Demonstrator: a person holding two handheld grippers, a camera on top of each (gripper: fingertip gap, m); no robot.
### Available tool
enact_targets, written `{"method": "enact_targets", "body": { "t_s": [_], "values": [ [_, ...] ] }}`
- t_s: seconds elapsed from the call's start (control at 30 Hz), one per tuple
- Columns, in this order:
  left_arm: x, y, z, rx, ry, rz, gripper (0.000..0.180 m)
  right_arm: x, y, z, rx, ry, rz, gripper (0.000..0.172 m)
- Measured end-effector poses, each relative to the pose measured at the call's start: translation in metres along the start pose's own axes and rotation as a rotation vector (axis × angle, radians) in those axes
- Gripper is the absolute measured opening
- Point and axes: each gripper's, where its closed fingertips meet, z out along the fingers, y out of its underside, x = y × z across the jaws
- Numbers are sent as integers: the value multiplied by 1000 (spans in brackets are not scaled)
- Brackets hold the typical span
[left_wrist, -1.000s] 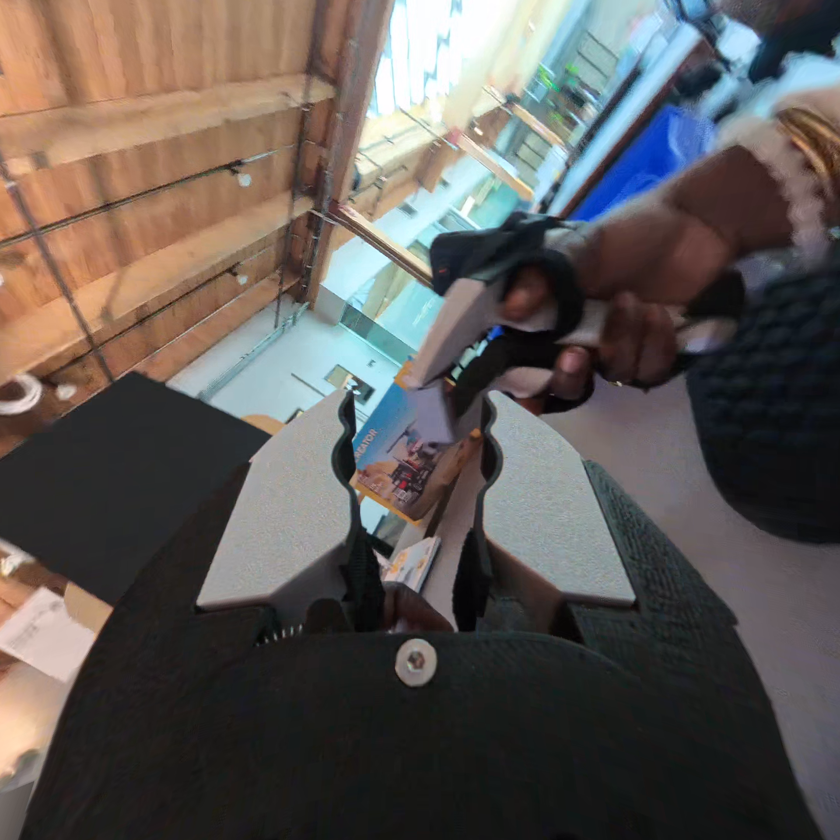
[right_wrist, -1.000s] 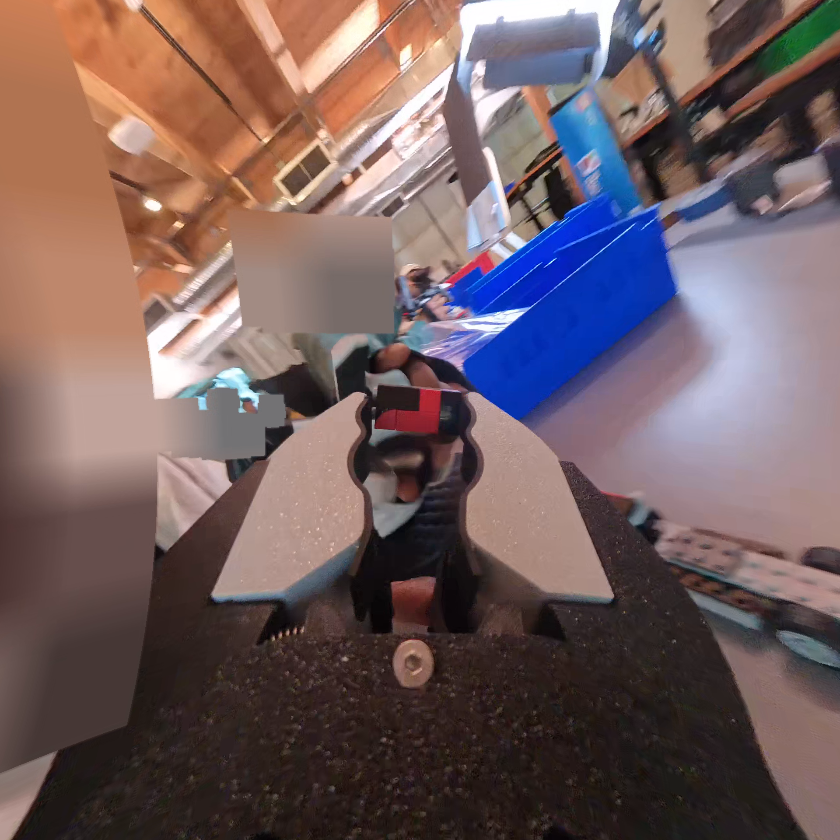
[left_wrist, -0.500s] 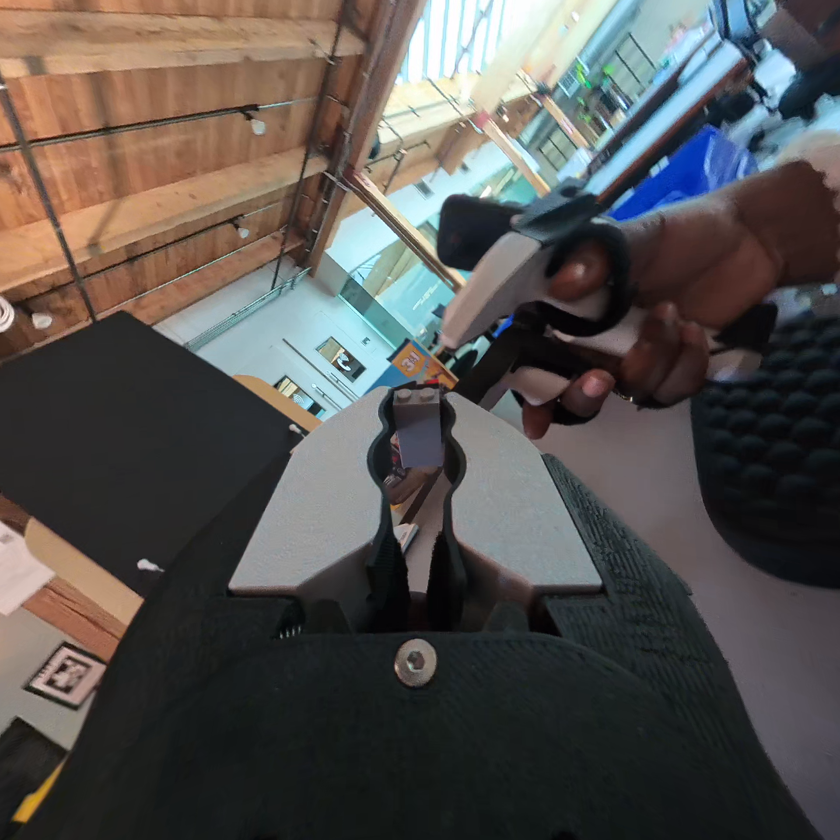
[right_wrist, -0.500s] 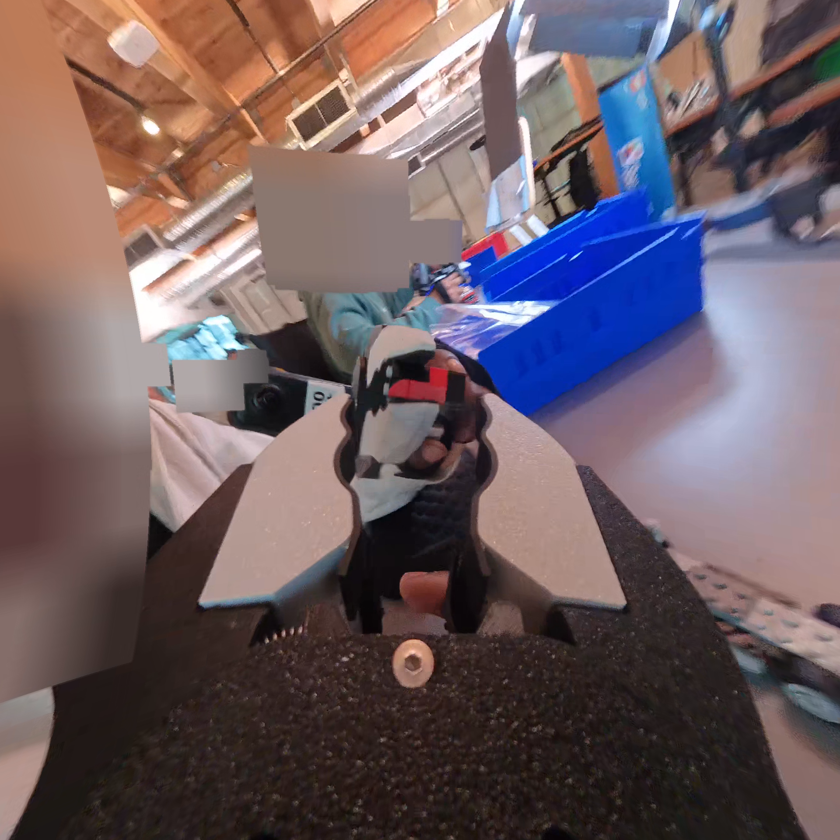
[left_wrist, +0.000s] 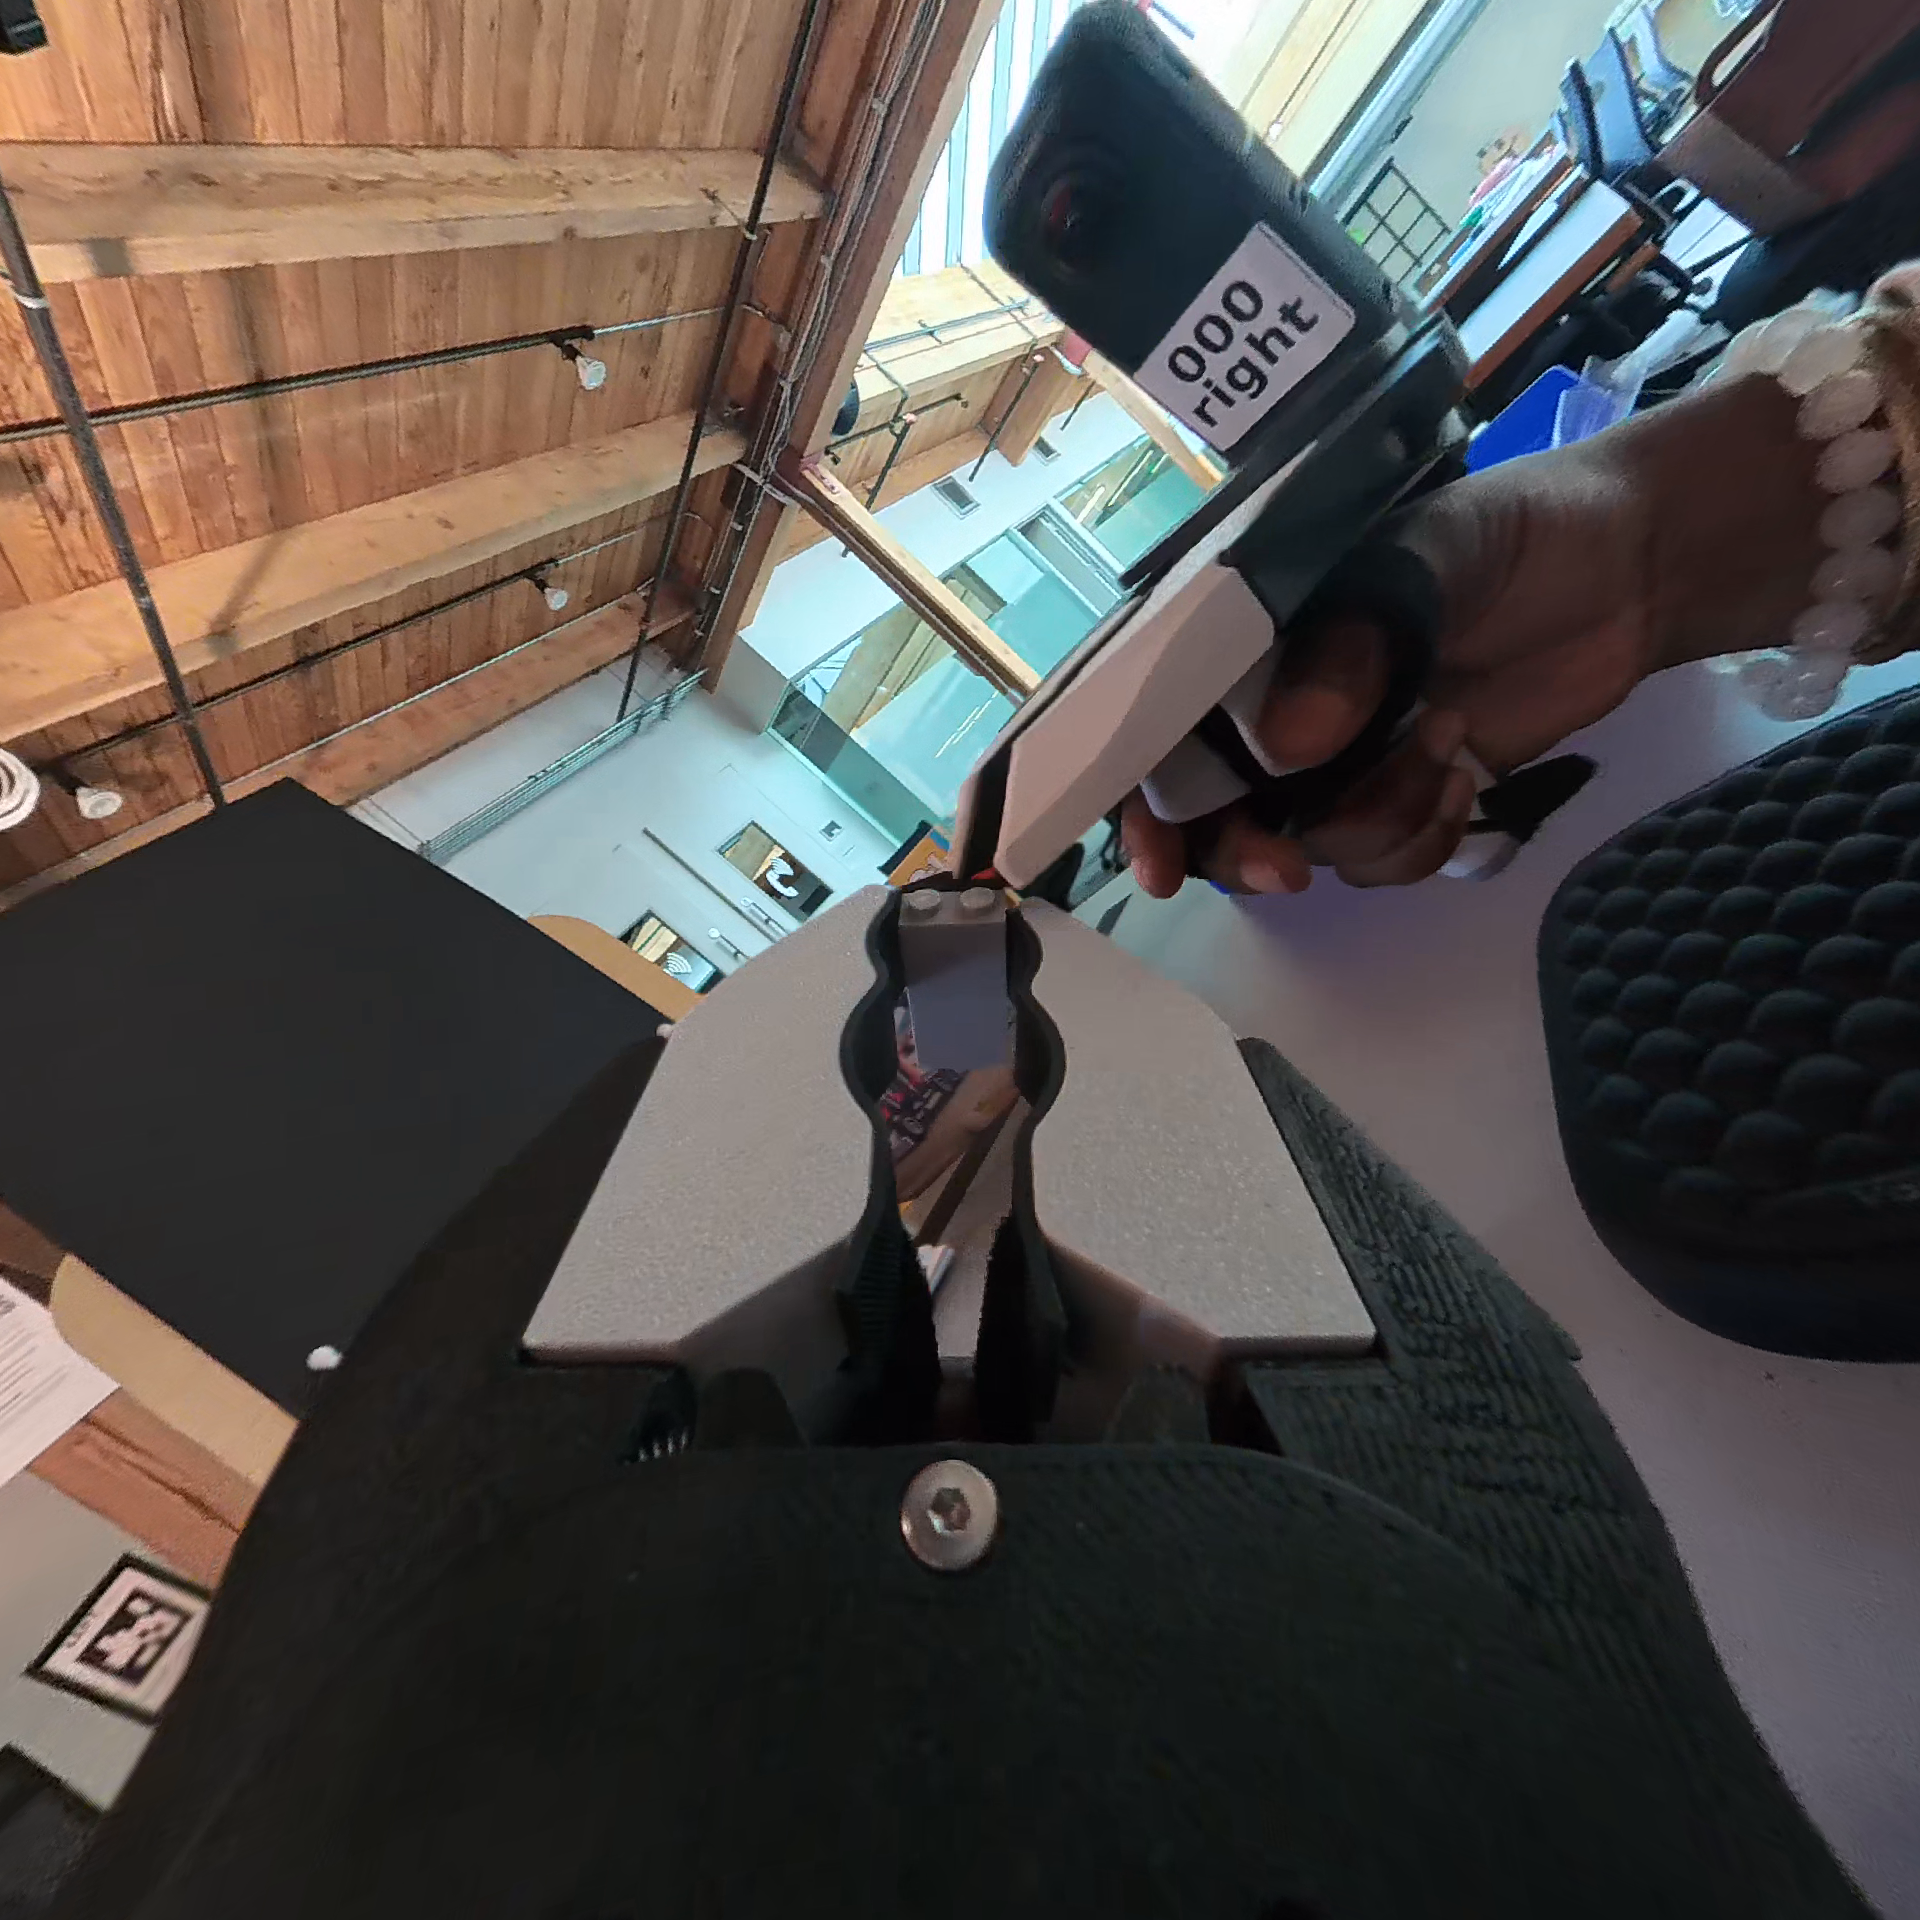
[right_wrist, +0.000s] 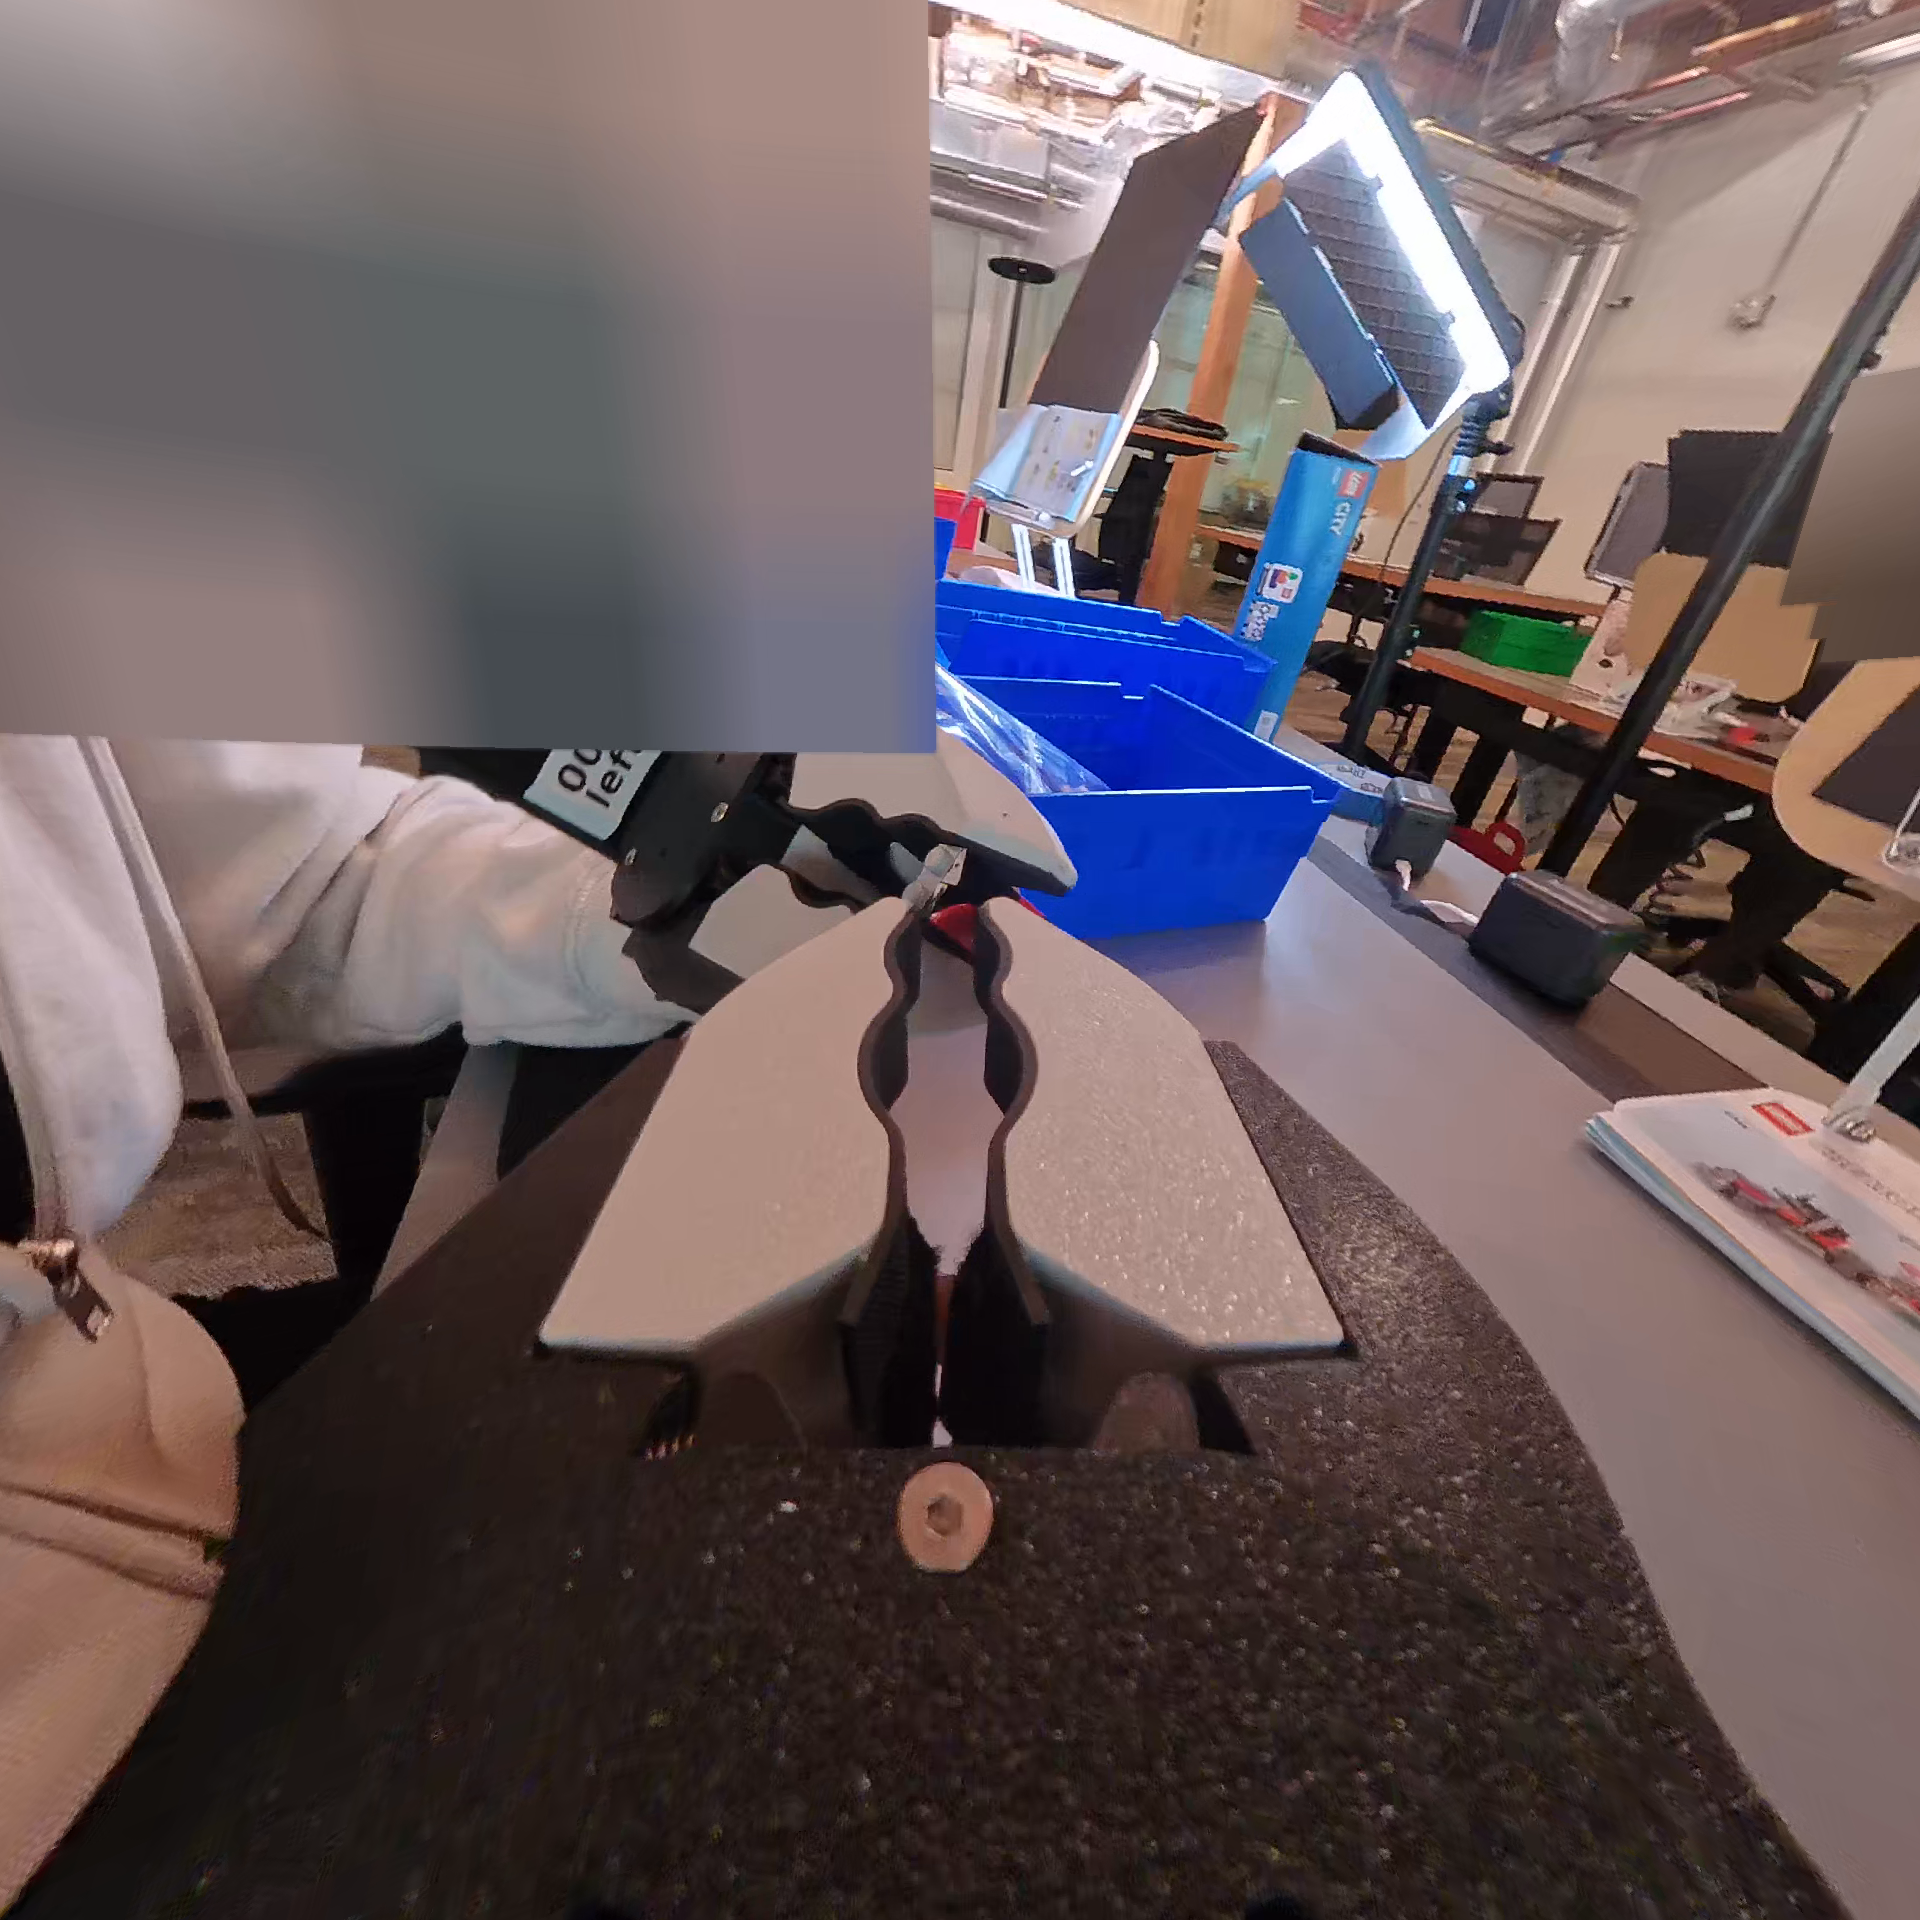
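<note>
My left gripper is shut on a small grey brick with two studs on its far end; both pads press its sides. It is raised and points up toward the ceiling. The right gripper, held in a hand, reaches in from the upper right, and its tips meet the brick's studded end. In the right wrist view my right gripper is nearly closed on a small red piece at its tips. Just beyond it is the left gripper holding the grey brick.
Blue bins stand on the grey table beyond the grippers. Two dark small boxes and an open booklet lie to the right. A black bumpy cushion is at the right, and a black panel at the left. Less than 4 cm separates the two grippers' tips.
My left jaws closed on the grey brick and have held it since. My right jaws opened wide, then closed on the red piece. The two grippers came together tip to tip.
</note>
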Motion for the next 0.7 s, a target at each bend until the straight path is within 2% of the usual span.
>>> {"method": "enact_targets", "body": {
  "t_s": [0.33,0.7],
  "values": [
    [12,-7,1,42,110,-134,17,-8,2,-7,-34,-35,-206,6],
    [10,-12,-1,89,134,-252,17,-11,-4,-7,54,-69,-167,0]
  ]
}}
